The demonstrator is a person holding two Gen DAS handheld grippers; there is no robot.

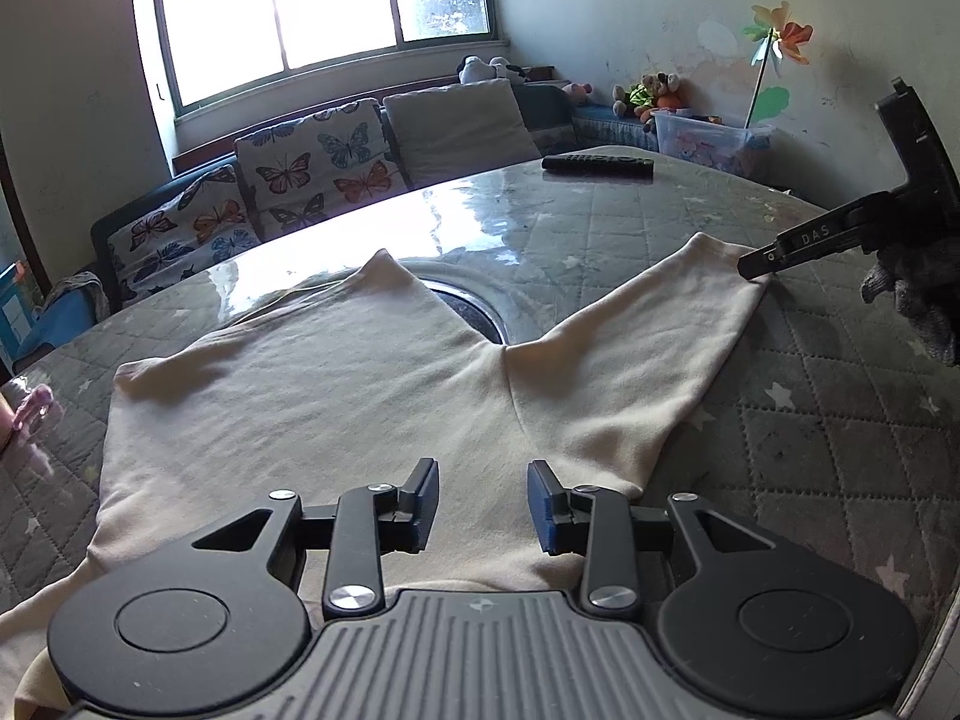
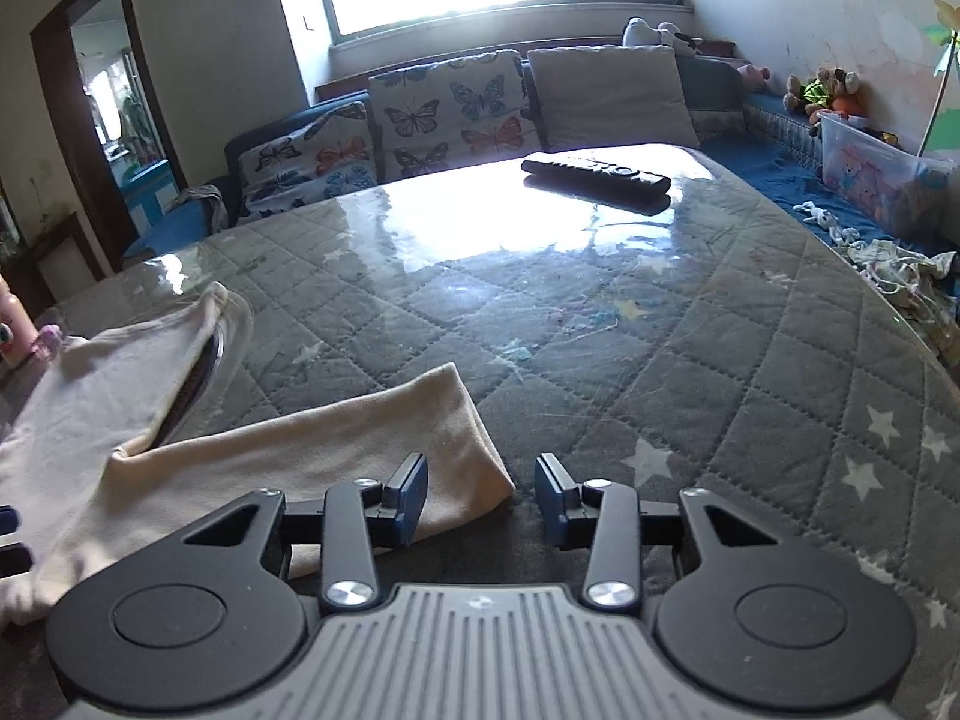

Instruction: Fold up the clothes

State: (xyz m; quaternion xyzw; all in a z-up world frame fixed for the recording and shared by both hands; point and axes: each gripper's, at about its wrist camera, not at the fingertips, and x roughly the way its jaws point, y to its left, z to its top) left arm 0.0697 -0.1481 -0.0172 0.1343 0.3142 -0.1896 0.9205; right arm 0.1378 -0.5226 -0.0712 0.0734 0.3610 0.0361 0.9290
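Note:
A cream garment lies spread flat on the quilted grey table, with two legs or sleeves fanning away from me. My left gripper is open and empty, hovering over the garment's near middle. My right gripper is open and empty at the end of the right-hand leg, whose cuff corner lies between its fingers. In the left wrist view the right gripper shows from the side at that cuff. The garment's other leg lies at the left in the right wrist view.
A black remote lies at the table's far edge. A round dark hole in the table shows between the two legs. A sofa with butterfly cushions stands behind. A pink bottle stands at the left; a clear toy box at the right.

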